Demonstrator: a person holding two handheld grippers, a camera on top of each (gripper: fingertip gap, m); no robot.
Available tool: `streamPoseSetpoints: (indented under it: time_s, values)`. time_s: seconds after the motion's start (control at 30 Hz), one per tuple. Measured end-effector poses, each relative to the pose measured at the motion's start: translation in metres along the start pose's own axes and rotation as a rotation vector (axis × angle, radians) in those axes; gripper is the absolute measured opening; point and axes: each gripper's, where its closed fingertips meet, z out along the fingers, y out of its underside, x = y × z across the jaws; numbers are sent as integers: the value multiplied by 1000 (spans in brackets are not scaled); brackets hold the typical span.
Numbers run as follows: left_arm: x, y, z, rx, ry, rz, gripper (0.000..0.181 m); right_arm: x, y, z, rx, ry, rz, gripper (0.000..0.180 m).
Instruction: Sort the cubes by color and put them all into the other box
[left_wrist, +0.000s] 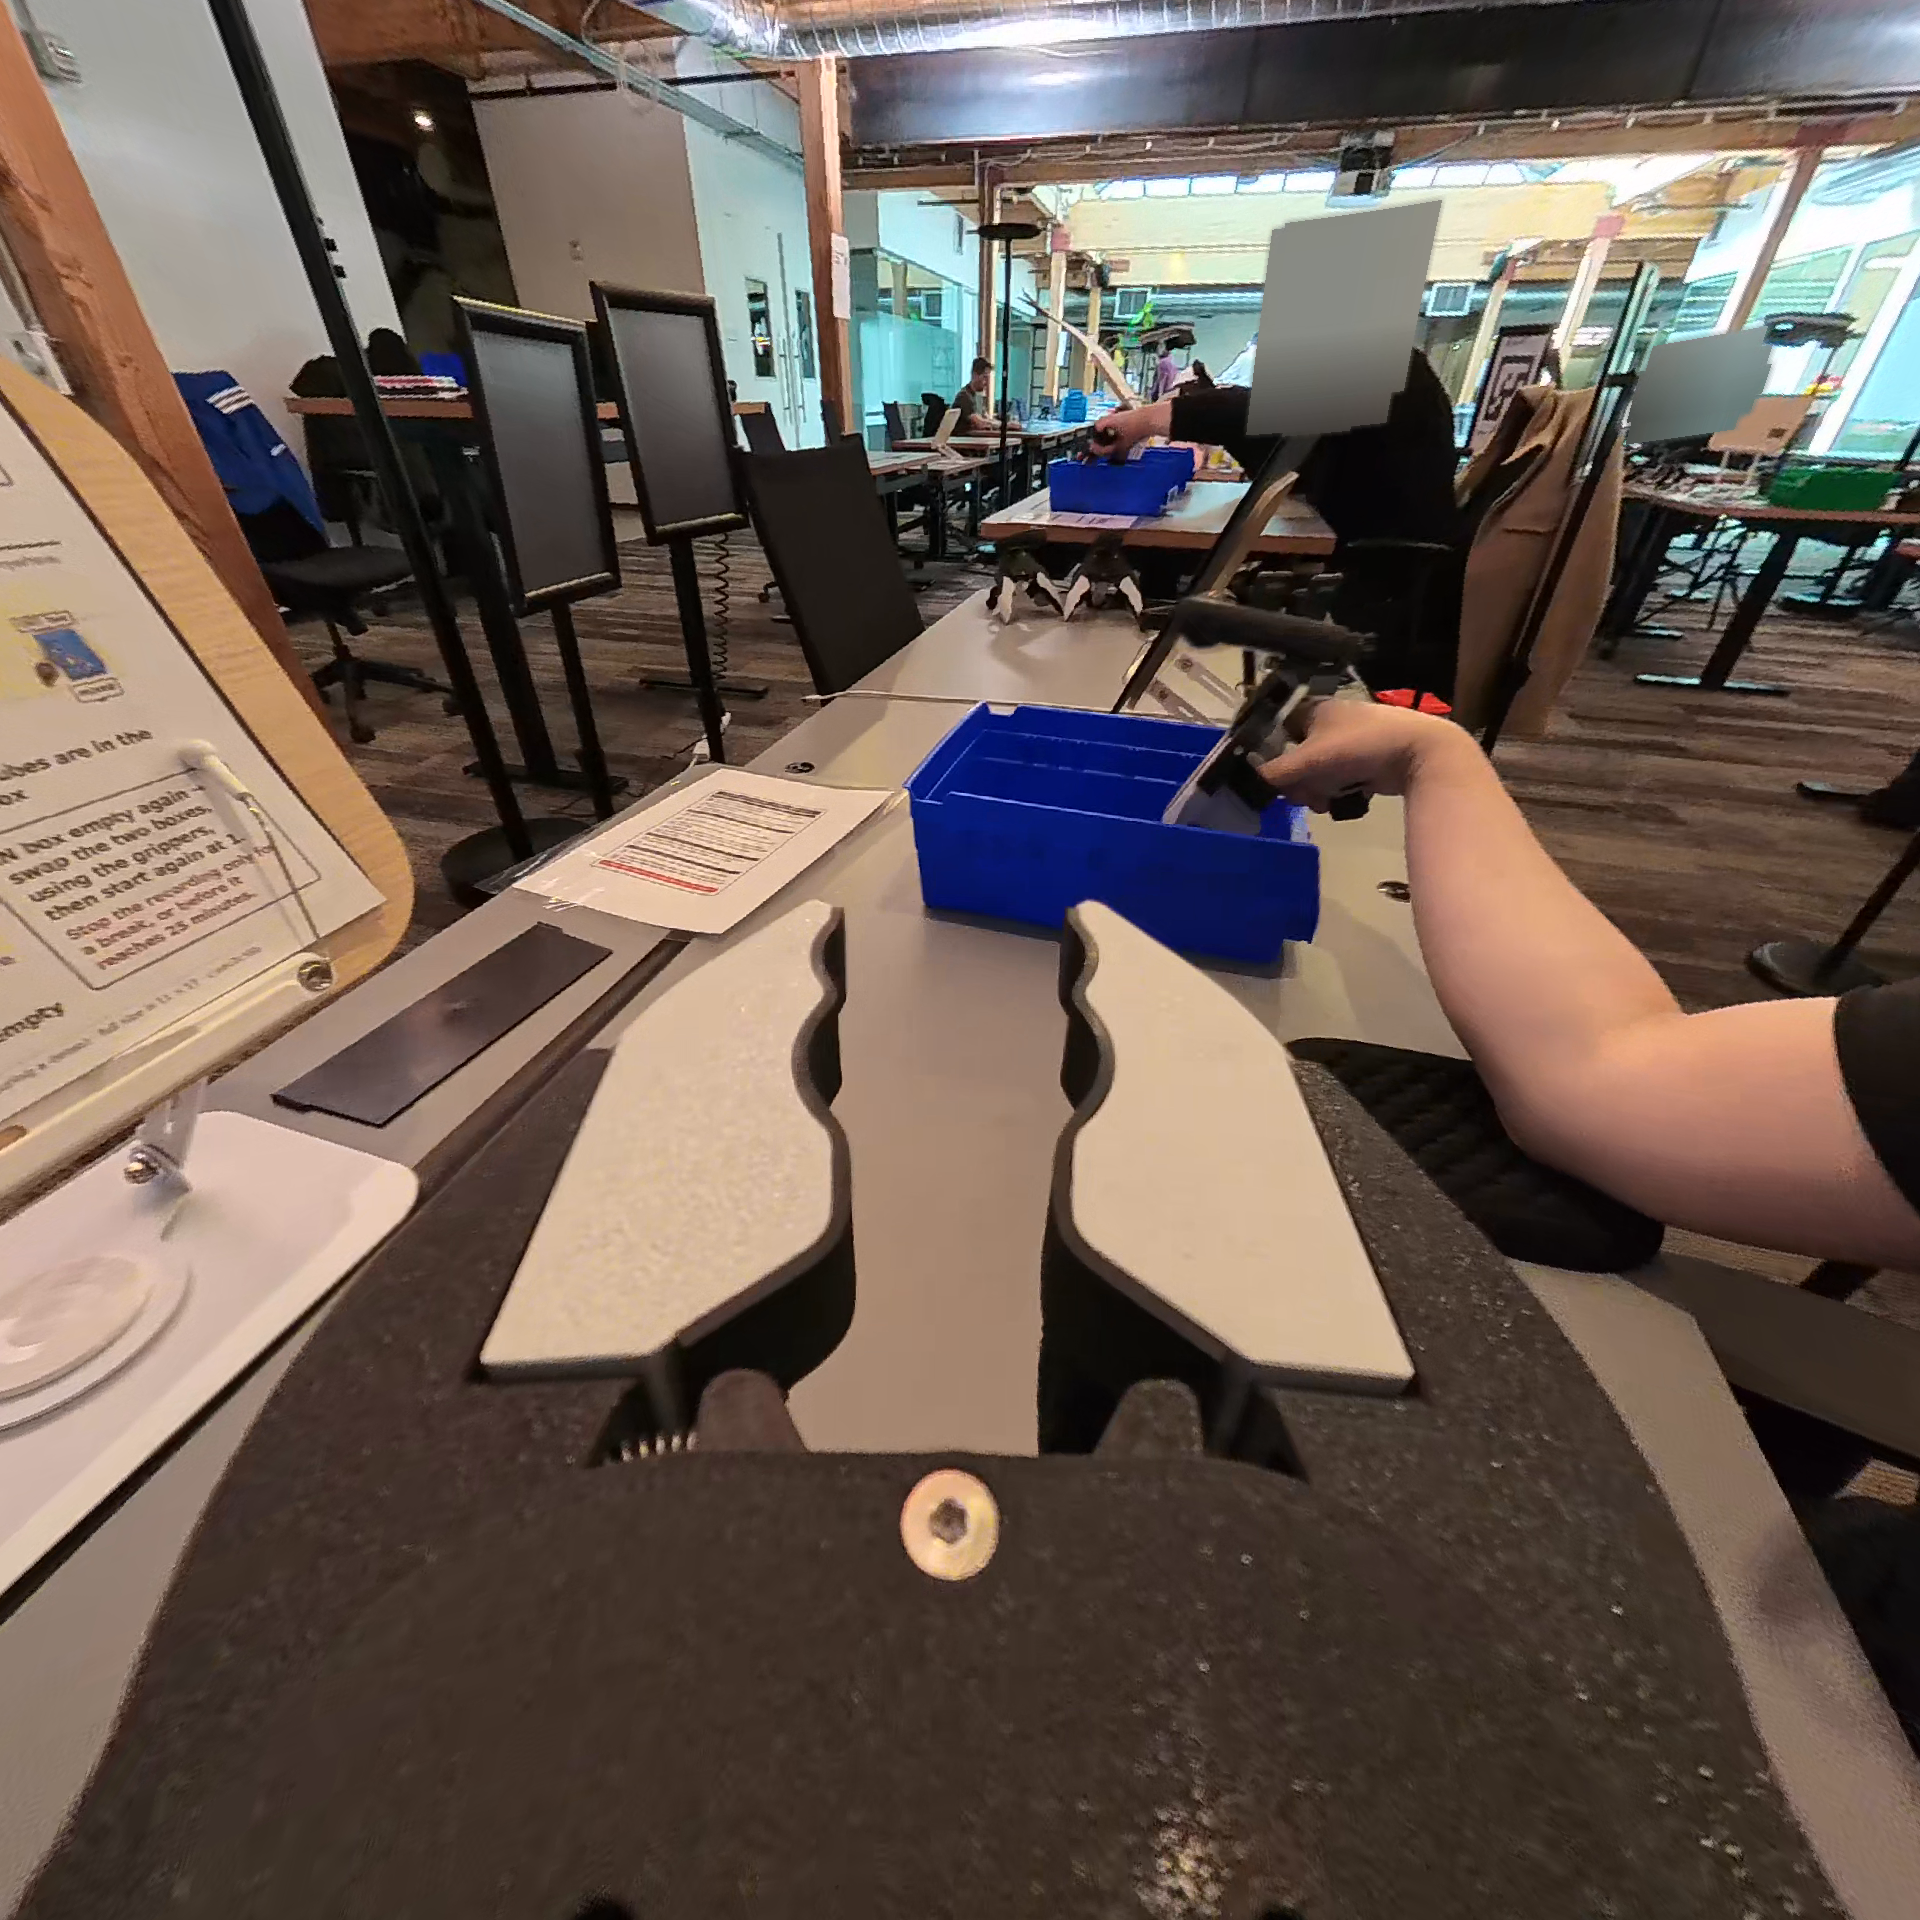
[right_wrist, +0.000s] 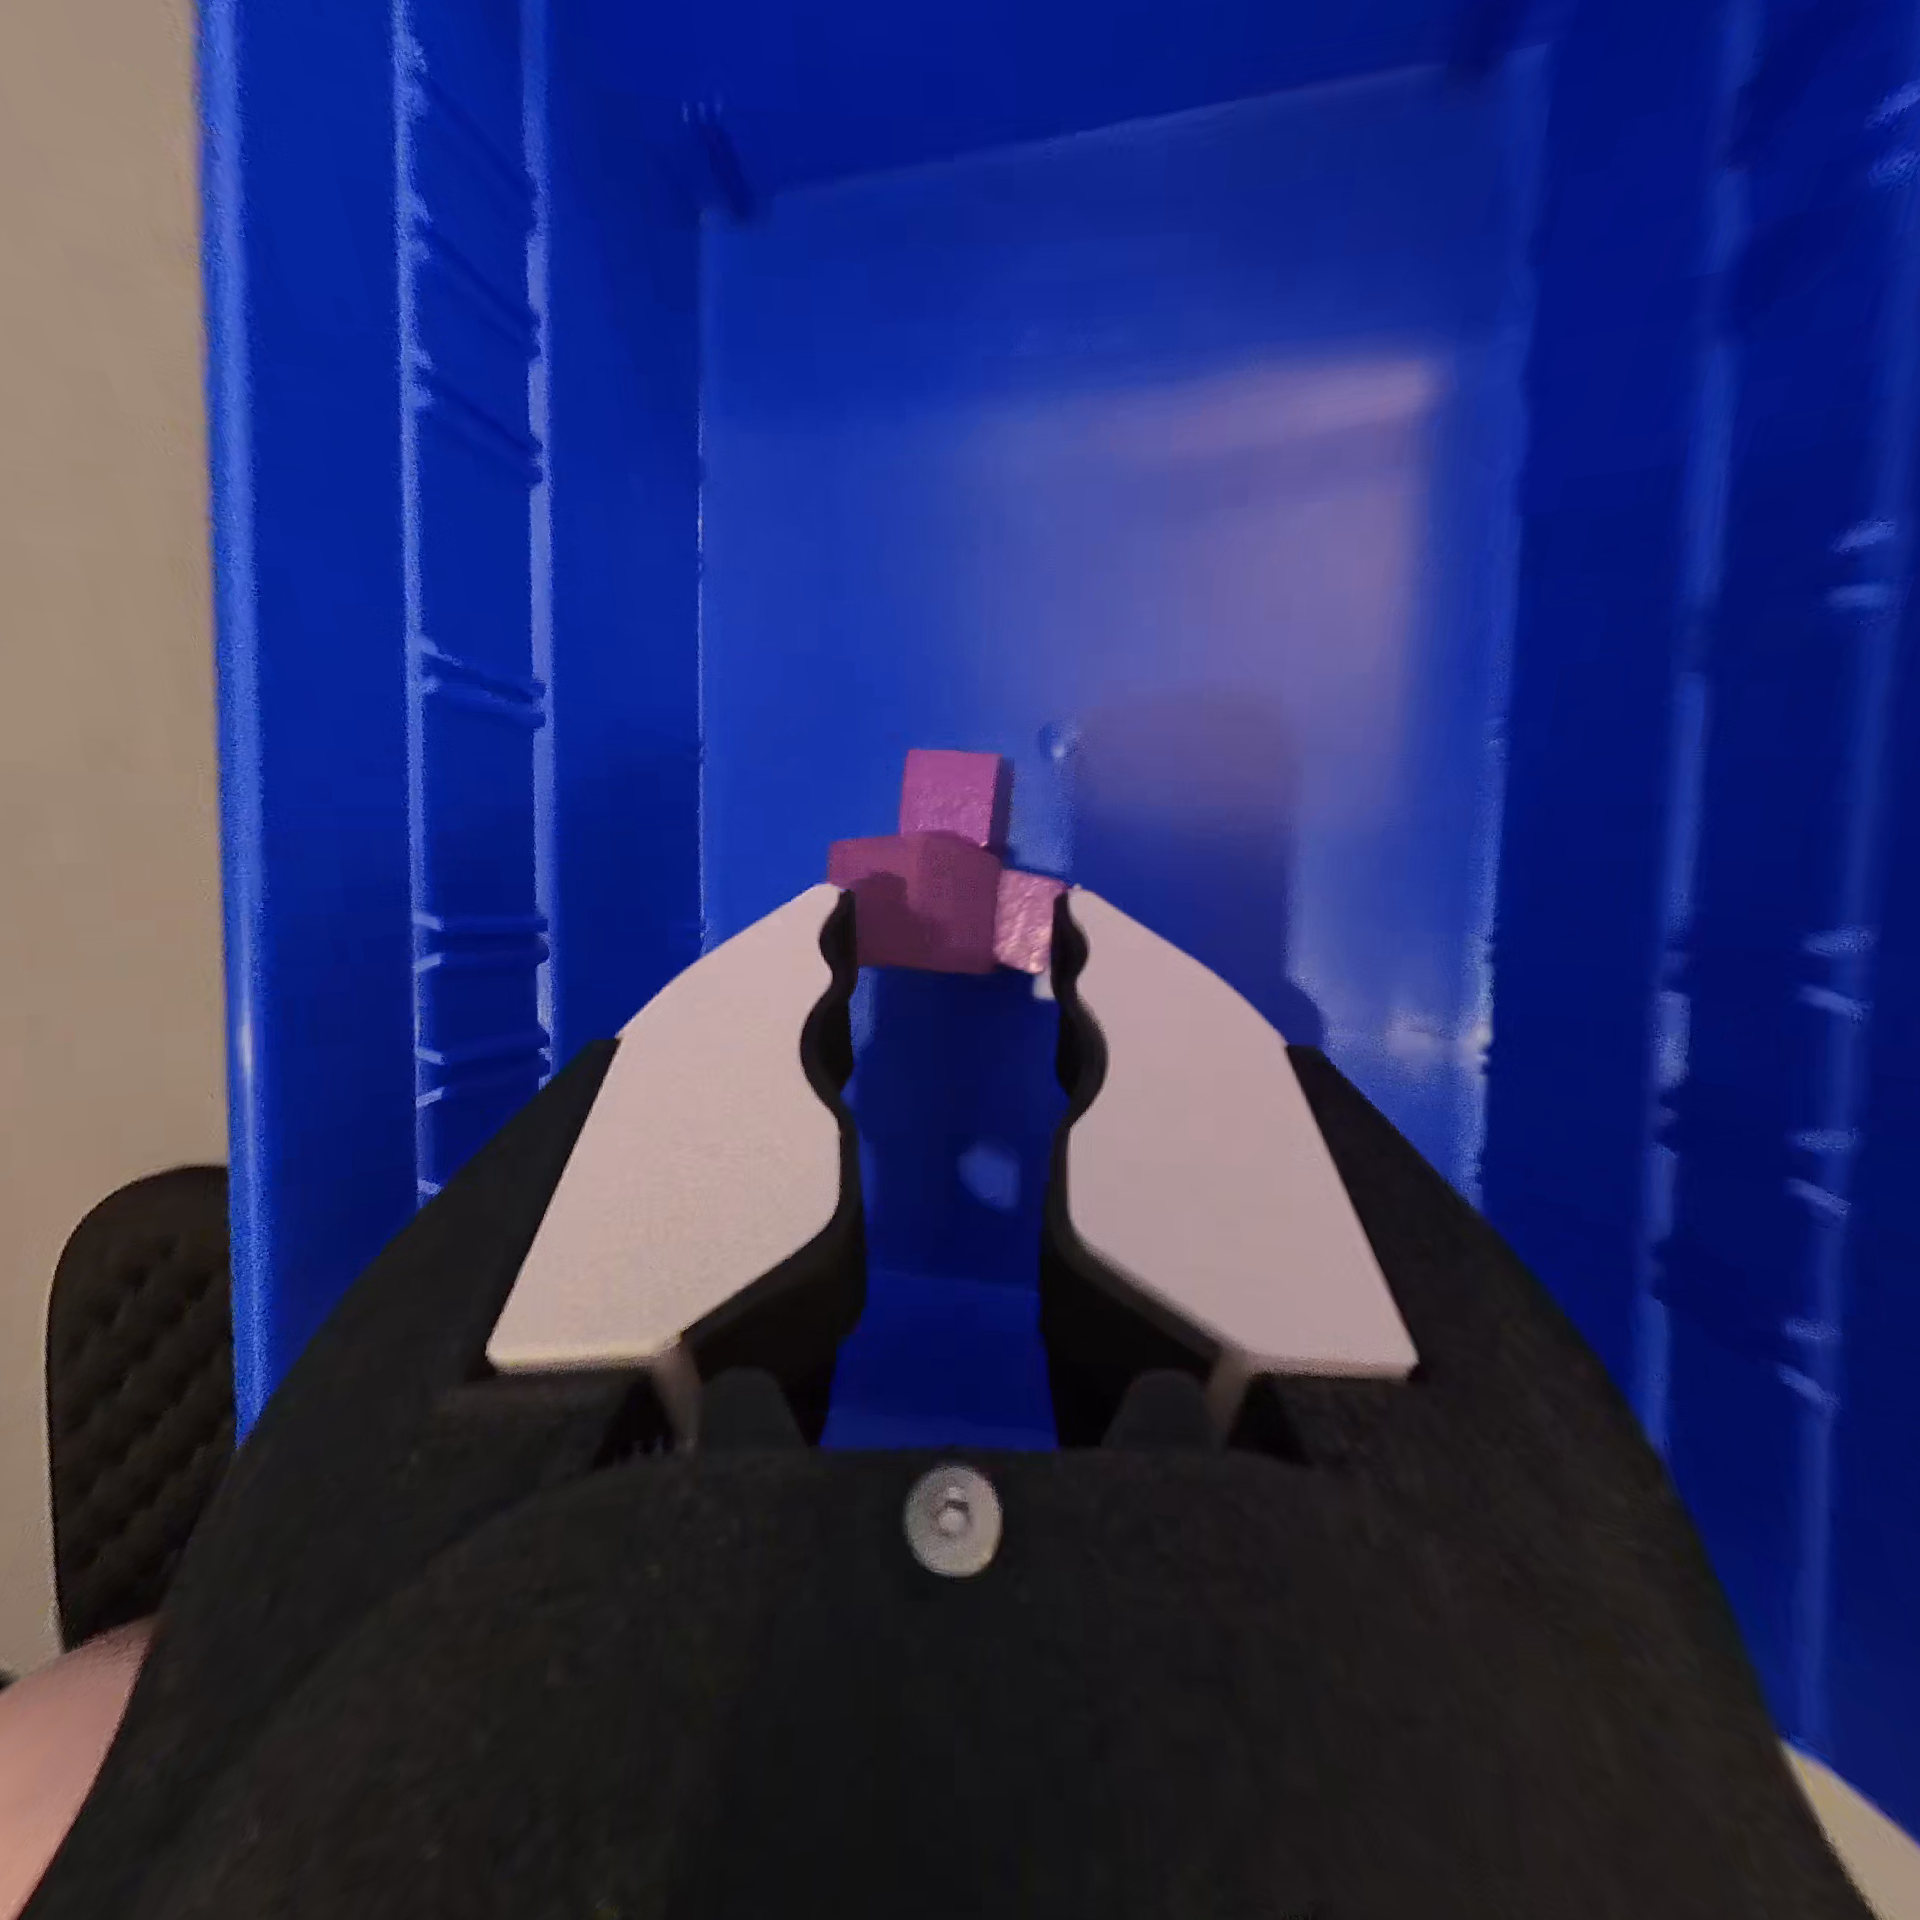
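the right gripper (right_wrist: 951, 925) is clamped on a purple cube (right_wrist: 920, 914) inside the blue box (right_wrist: 468, 623), a second purple cube (right_wrist: 951, 795) just beyond; the left gripper (left_wrist: 951, 935) hangs apart, empty, farther off.

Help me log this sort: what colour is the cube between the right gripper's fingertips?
Purple cube; right wrist view.

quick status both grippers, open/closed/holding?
Left gripper: open, holding nothing, over the table short of the blue box.
Right gripper: inside the blue box, closed on a purple cube; second purple cube just beyond.
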Motion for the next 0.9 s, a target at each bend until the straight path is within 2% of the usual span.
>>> streamPoseSetpoints:
  time_s: [0.23,0.4,0.5,0.6,0.73,0.8,0.9]
  values:
    - [17,-36,-24,51,-78,113,35,-5,-48,-72,446,-4,-35,35]
    - [22,-63,-64,23,-292,278,33,-15,-58,-95,536,37,-103,37]
    - [9,-62,-103,-86,-452,357,32,-30,-73,-105,623,5,-155,37]
    - [-27,-44,-165,-290,-692,392,31,-43,-83,-105,649,-43,-181,37]
    - [-79,-3,-285,-591,-1015,410,25,-51,-94,-92,631,-79,-197,37]
    - [-96,31,-345,-778,-1106,334,25,-53,-96,-82,591,-82,-202,37]
    - [-102,93,-410,-1005,-1105,72,25,-59,-96,-70,528,-70,-235,38]
